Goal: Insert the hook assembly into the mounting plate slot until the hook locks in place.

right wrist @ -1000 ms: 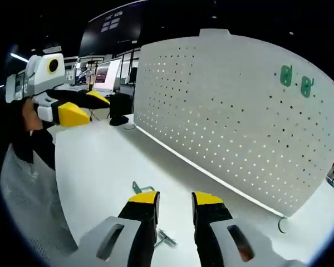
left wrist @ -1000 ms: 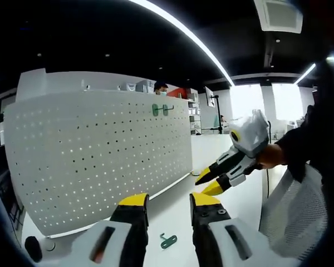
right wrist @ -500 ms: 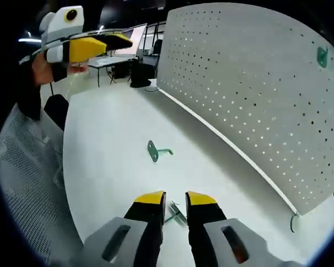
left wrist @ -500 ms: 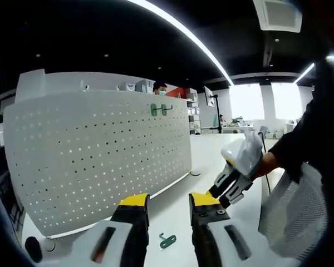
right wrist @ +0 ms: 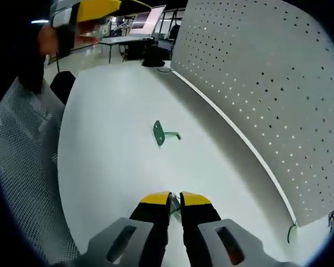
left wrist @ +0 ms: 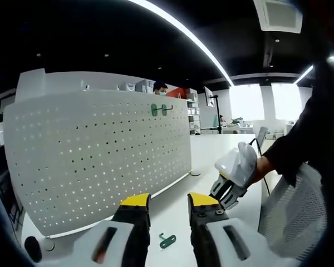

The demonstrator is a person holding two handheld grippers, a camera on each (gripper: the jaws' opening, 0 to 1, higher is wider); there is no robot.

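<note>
Pegboard (left wrist: 100, 161), white and full of small holes, stands upright on the white tabletop (right wrist: 117, 161) and serves as the mounting plate. In the left gripper view two green hooks (left wrist: 162, 109) already hang side by side near its upper edge.

In that same view the left gripper (left wrist: 168, 201) rises from the bottom with its yellow-tipped jaws set moderately apart and nothing between them. A loose green hook (left wrist: 167, 241) lies flat on the tabletop just beyond them, in front of the pegboard's foot. The right gripper (left wrist: 229, 189) comes in from the right, held by a person's hand in a dark sleeve and pointing down toward the tabletop.

In the right gripper view the right gripper (right wrist: 175, 197) points down at the tabletop with its jaws drawn nearly together. A small metal part (right wrist: 175, 204) shows in the narrow gap at the tips; whether the jaws are actually clamping it cannot be told. Farther out, another green hook (right wrist: 160, 133) lies alone on the tabletop, well clear of the pegboard (right wrist: 267, 83) that runs along the right. The left gripper's yellow tip (right wrist: 94, 8) shows at the top left.
</note>
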